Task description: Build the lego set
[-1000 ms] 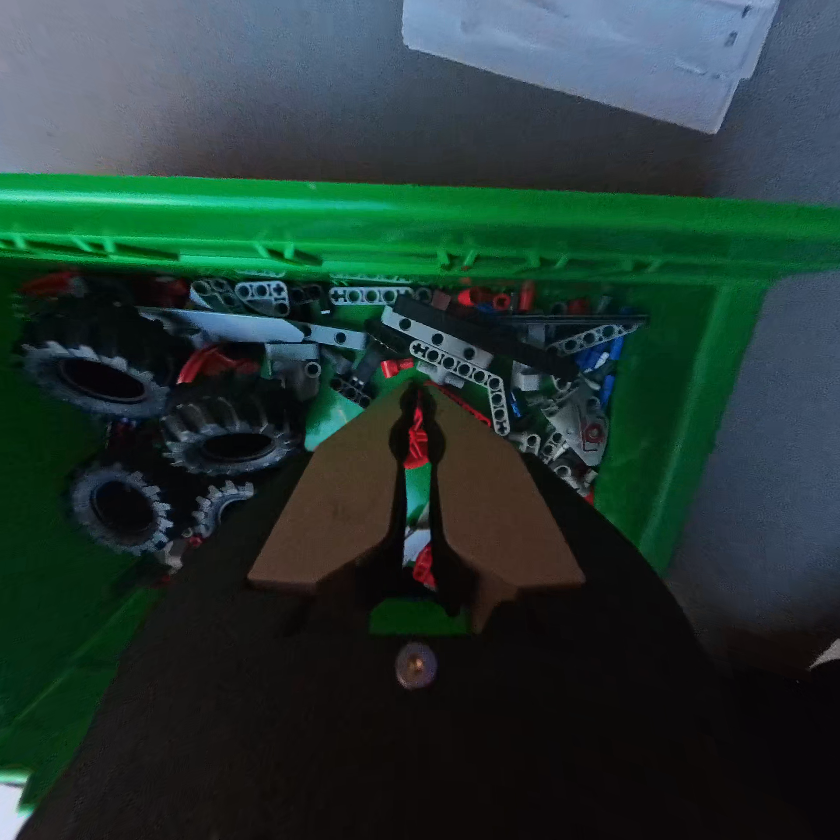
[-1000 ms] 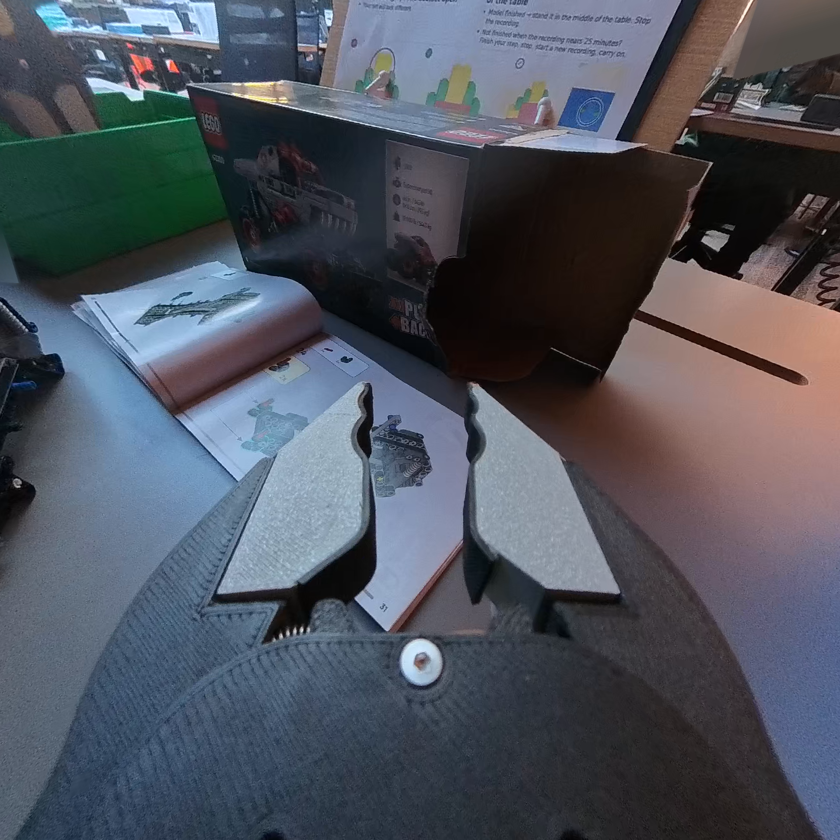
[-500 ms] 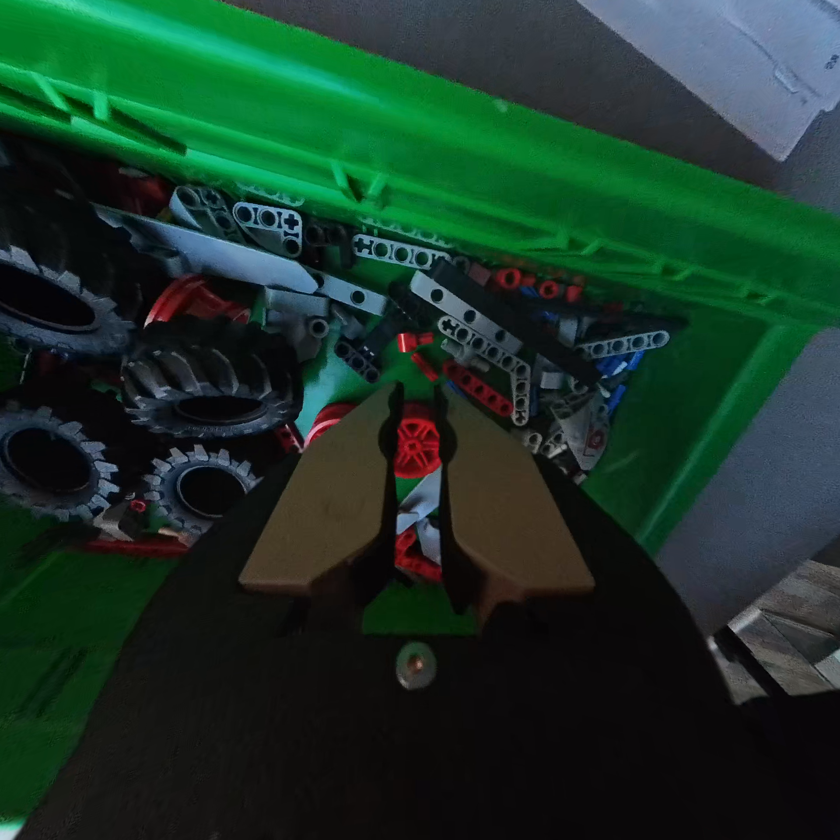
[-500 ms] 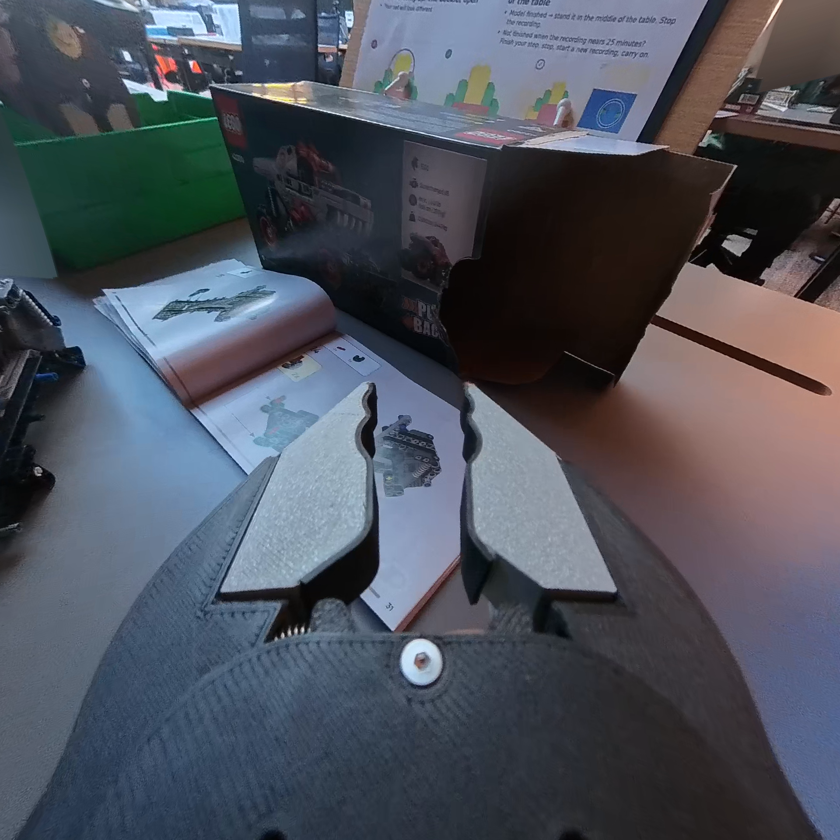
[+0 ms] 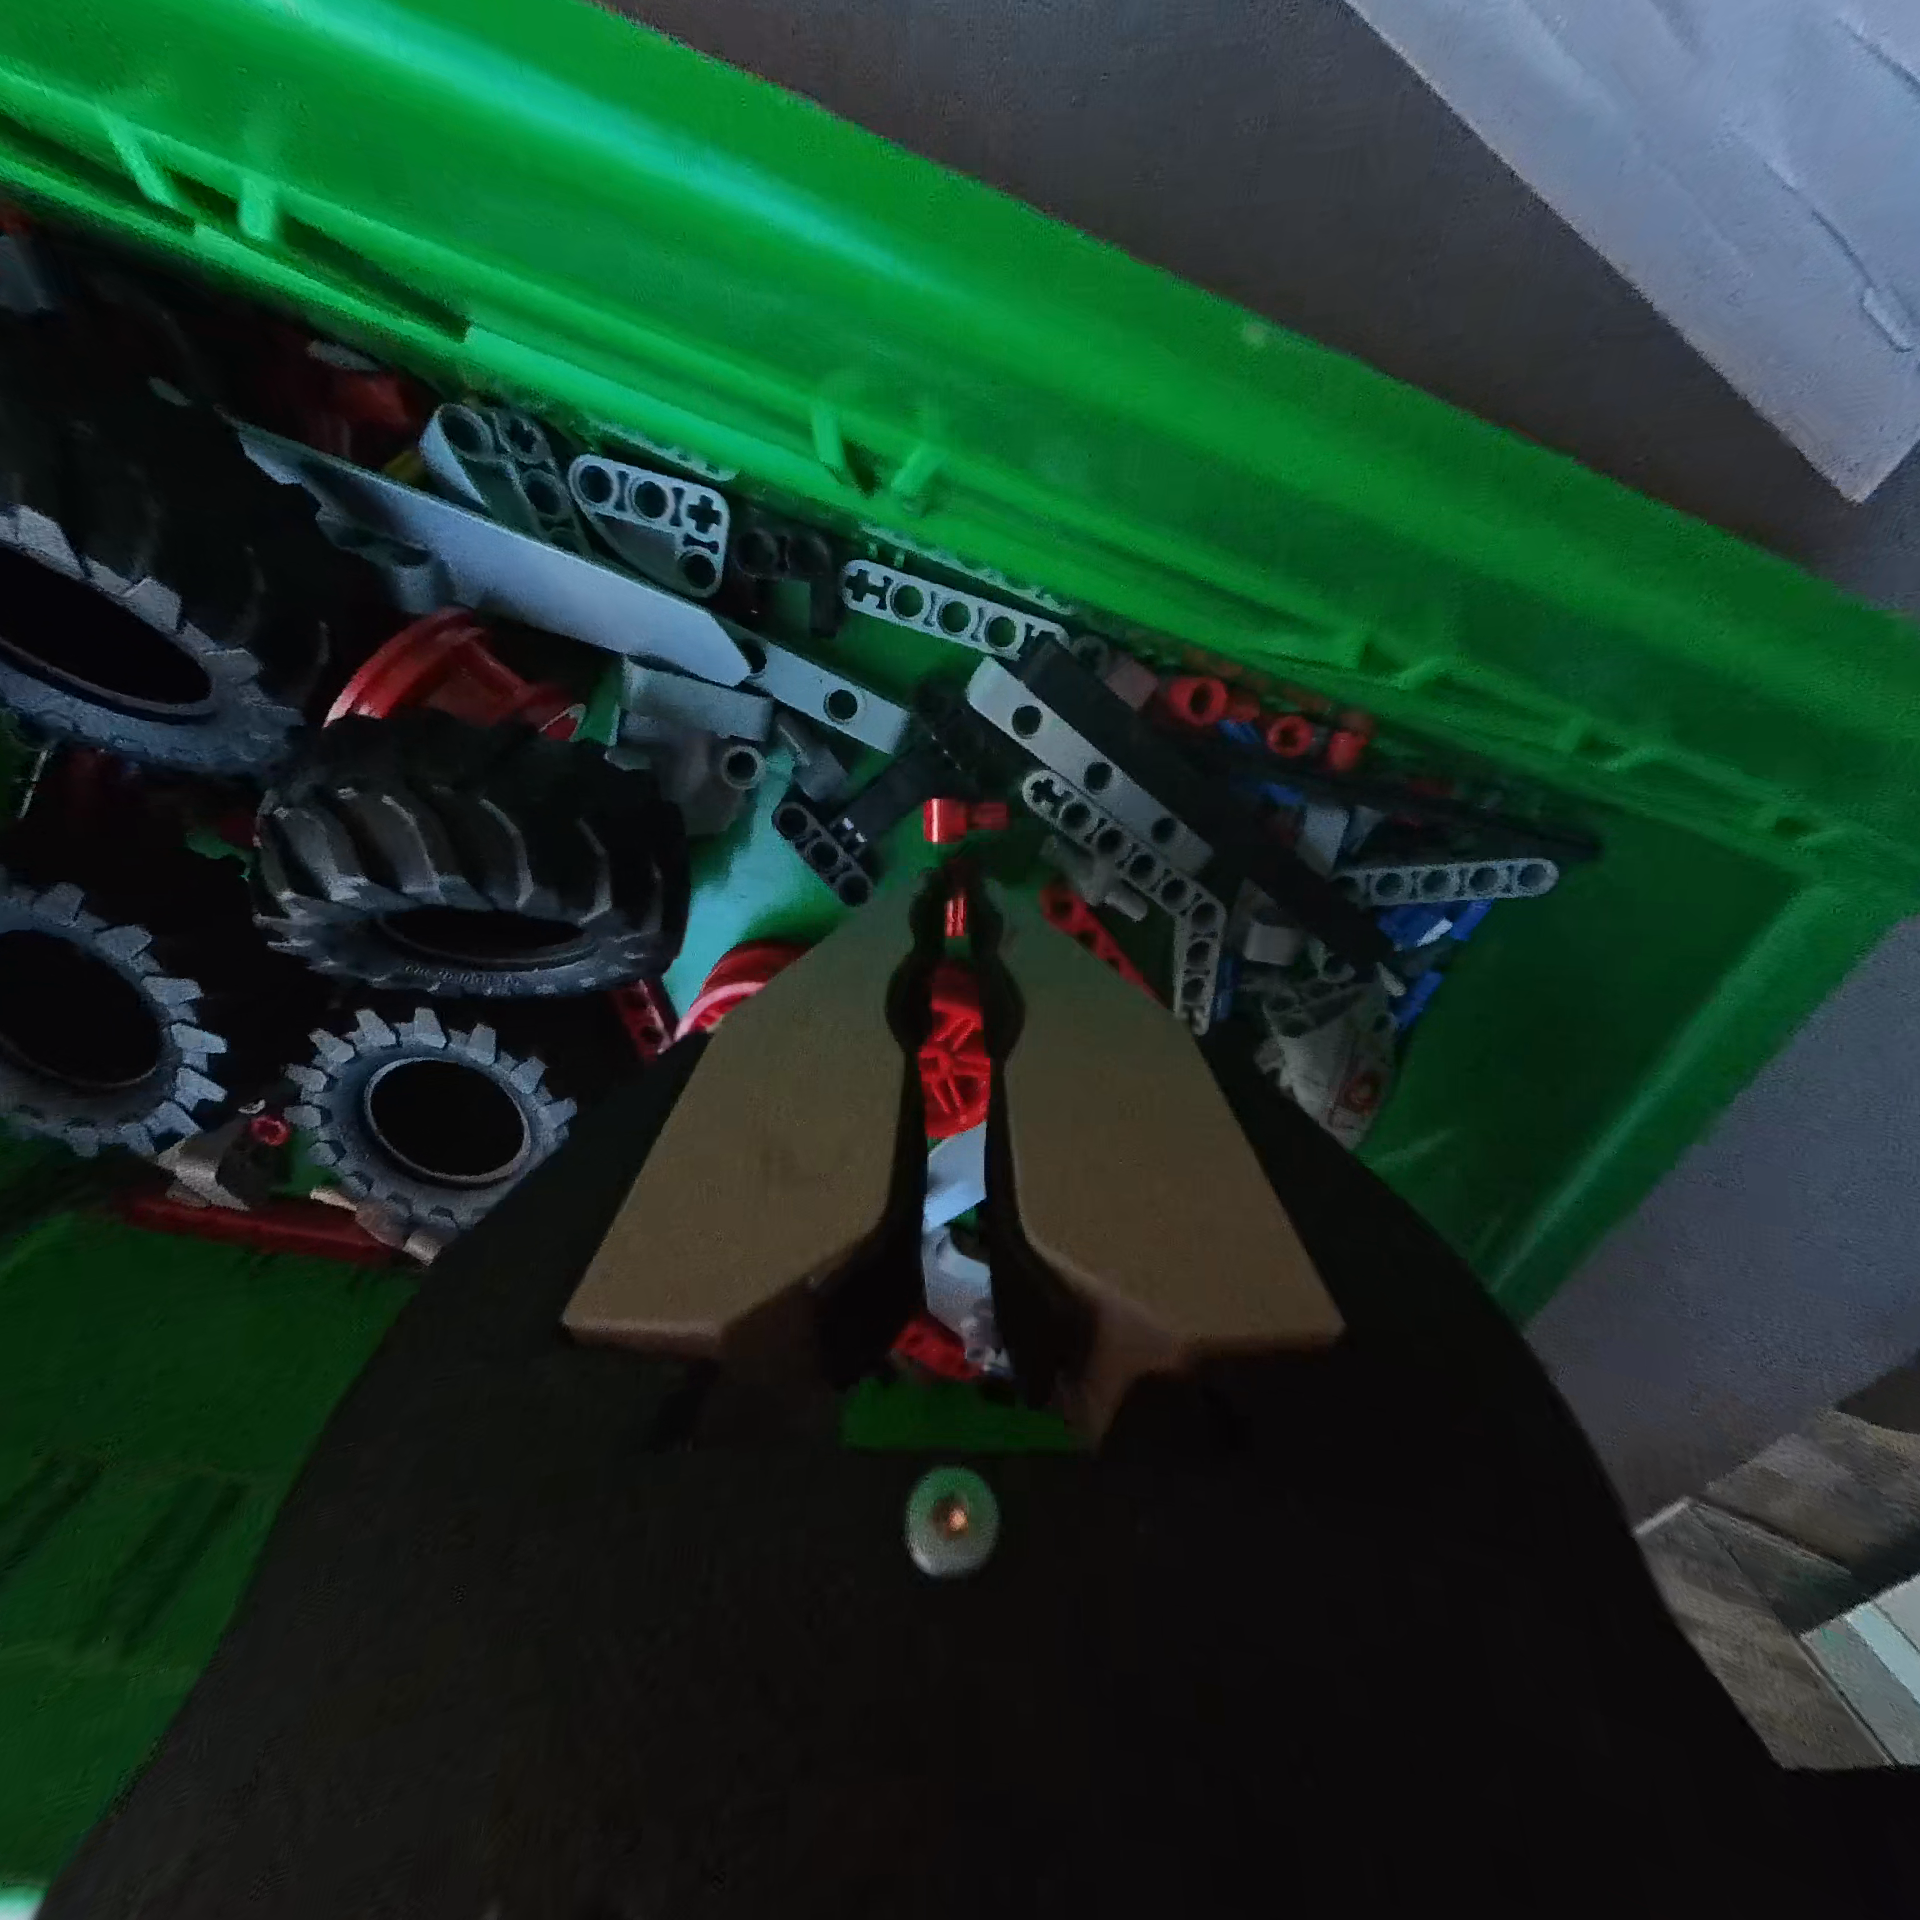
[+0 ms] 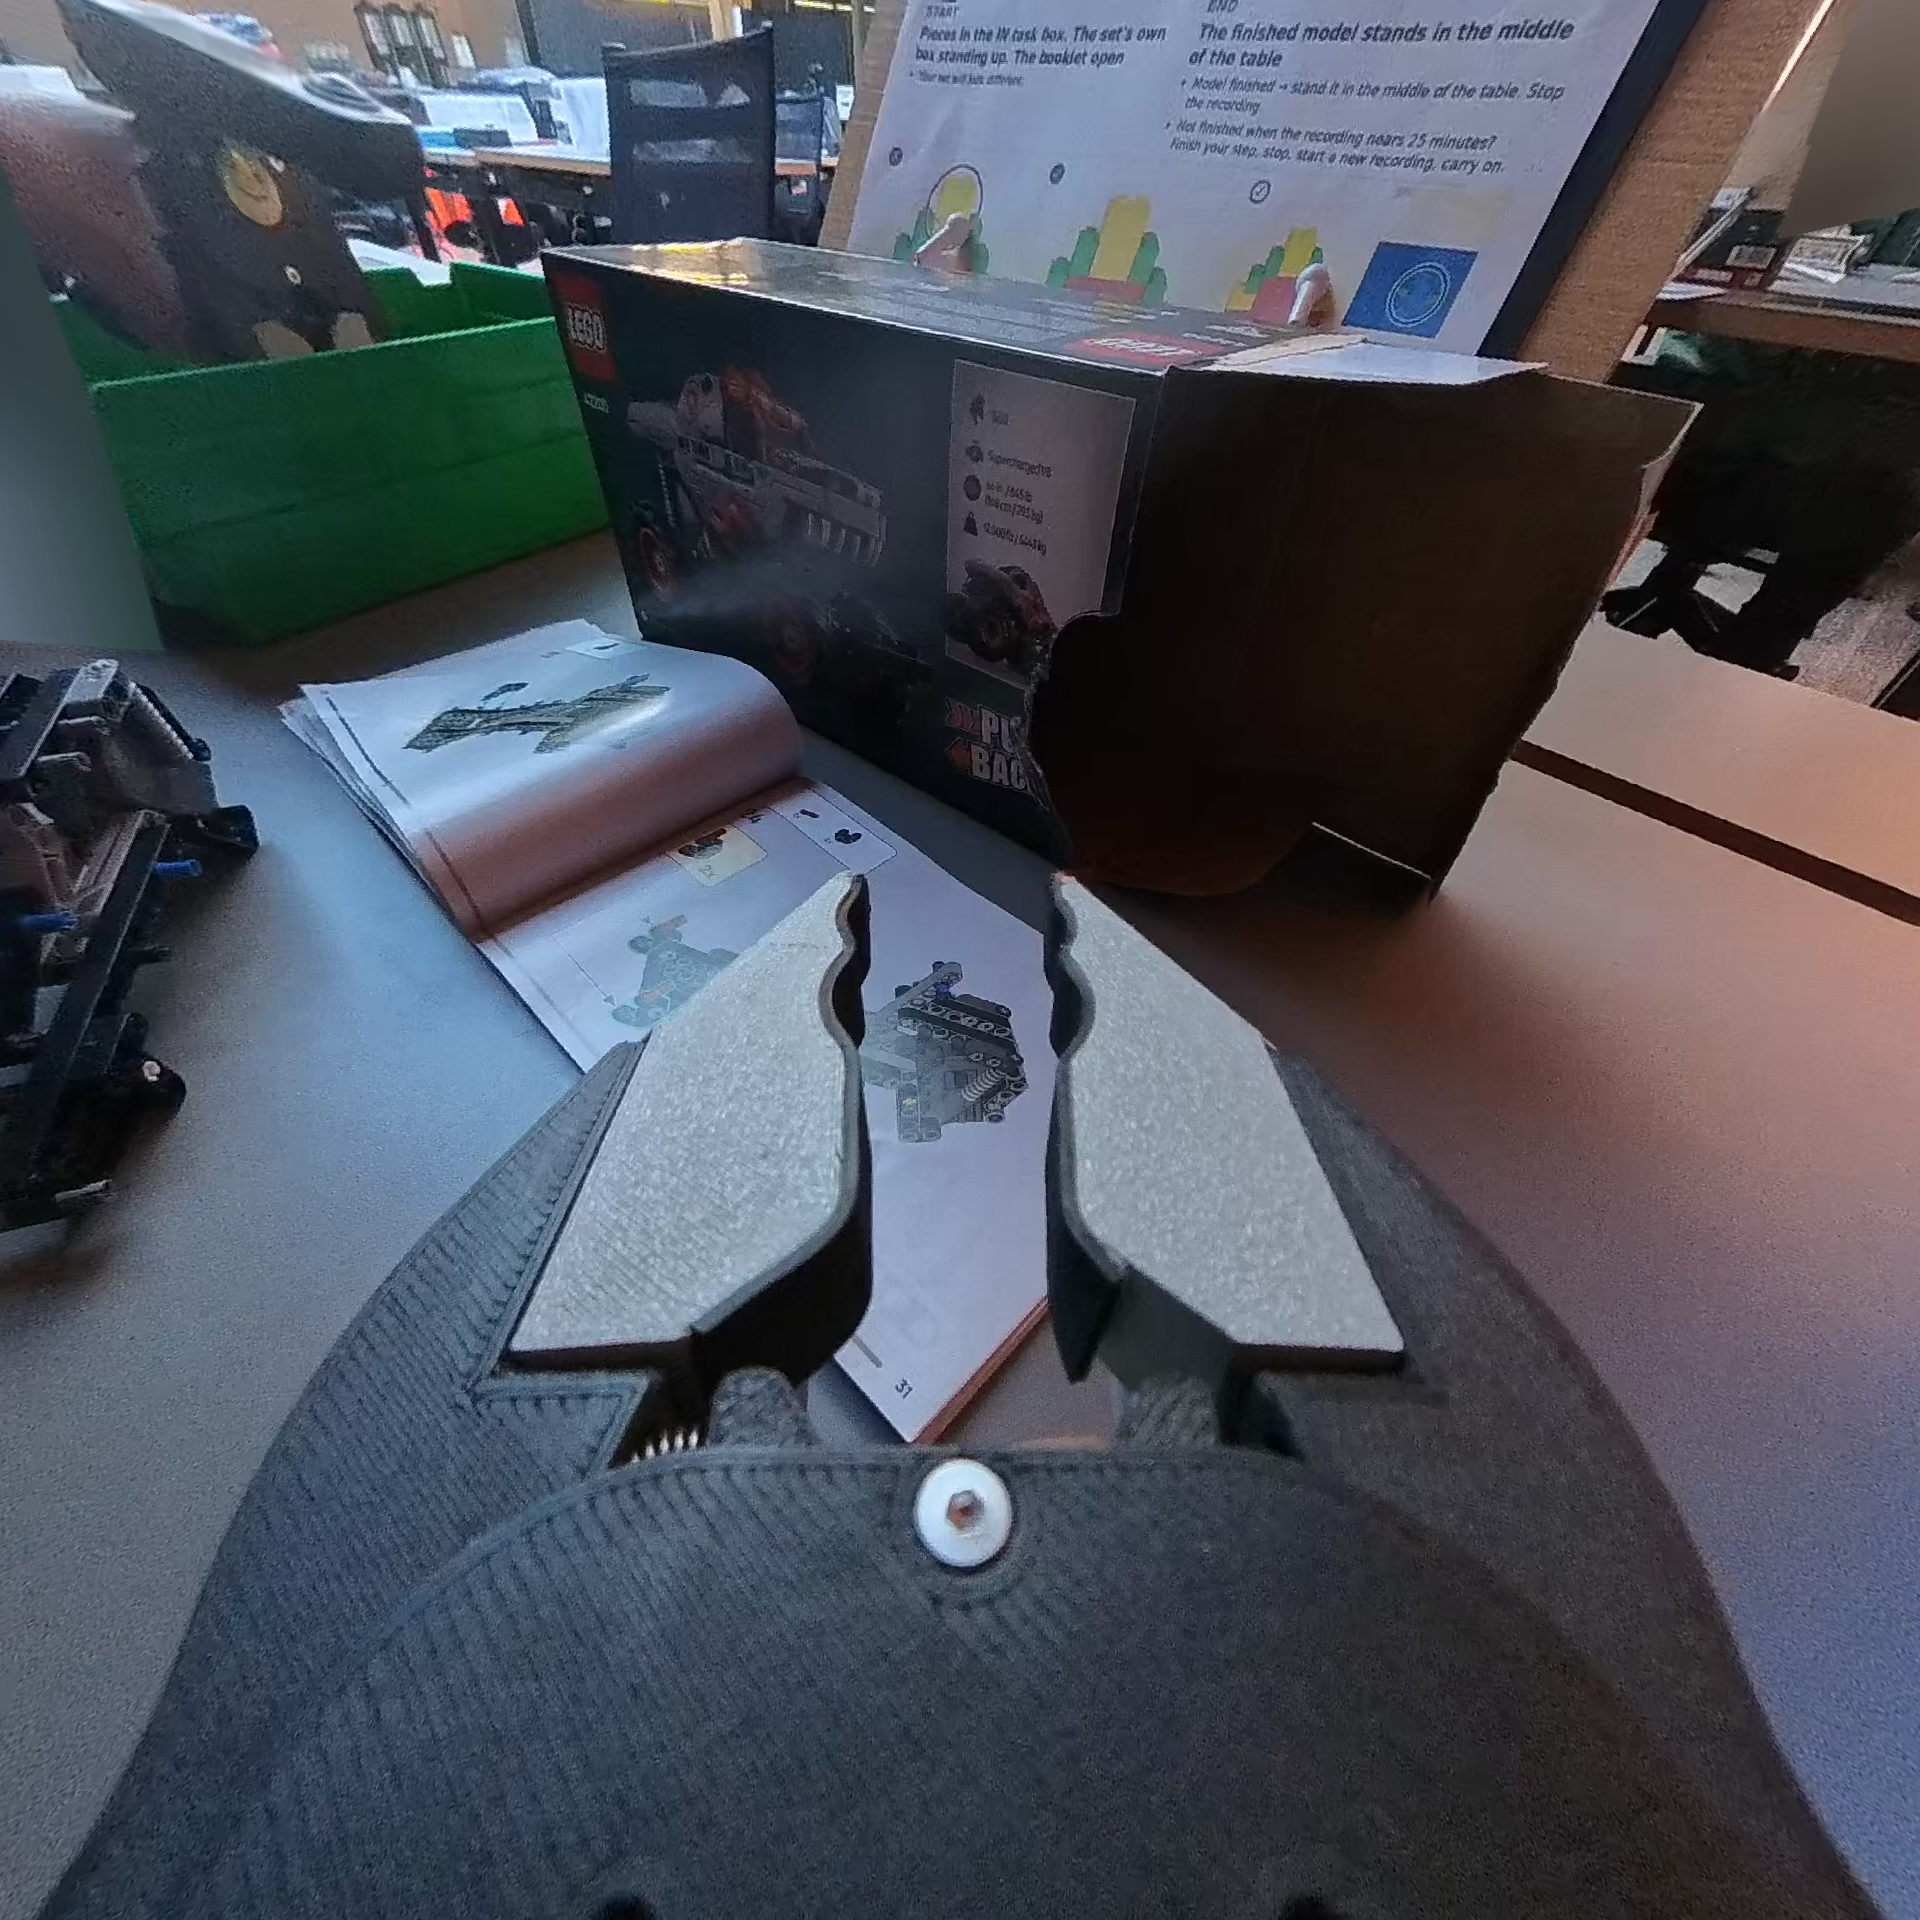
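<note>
Reaching down into the green bin (image 5: 1039,343), the left gripper (image 5: 954,914) has its fingers nearly closed, with a thin red pin (image 5: 953,906) running through the slit at the tips; whether they actually pinch it I cannot tell. A red hub (image 5: 951,1070) shows in the gap further back. To the left of the fingers lie black tyres (image 5: 457,852), piled near the bin's left side, and beyond and to the right of the fingers sit grey beams (image 5: 1122,831) and small blue and red bits against the far wall. In the right wrist view the same bin (image 6: 343,468) stands far left on the table (image 6: 1558,1039), with the left gripper (image 6: 312,338) dipping into it. Near left sits the half-built dark model (image 6: 73,914). The open booklet (image 6: 623,810) lies in the middle, its near page under the right gripper (image 6: 951,914), whose fingers stand well apart and hold nothing. Just beyond the booklet stands the set's box (image 6: 831,488), its right end flap open, and a poster (image 6: 1247,135) leans behind it.
</note>
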